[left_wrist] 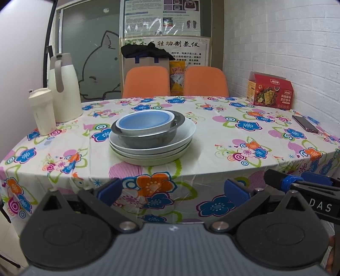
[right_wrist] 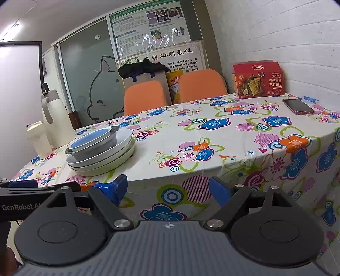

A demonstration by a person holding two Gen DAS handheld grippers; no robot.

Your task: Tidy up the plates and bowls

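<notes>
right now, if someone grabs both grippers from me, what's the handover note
Left gripper: open, empty, held off the near table edge.
Right gripper: open, empty, same height, to the right of the left one.
Blue bowl sits in the metal bowl, which sits on the stacked white plates, all on the floral tablecloth.
Done: dishes form one nested stack.
Left: possibly nothing; check the stack is steady.

break room | floral-cloth table [left_wrist: 212,148] | chairs [left_wrist: 146,81] | wall posters [left_wrist: 162,17]
</notes>
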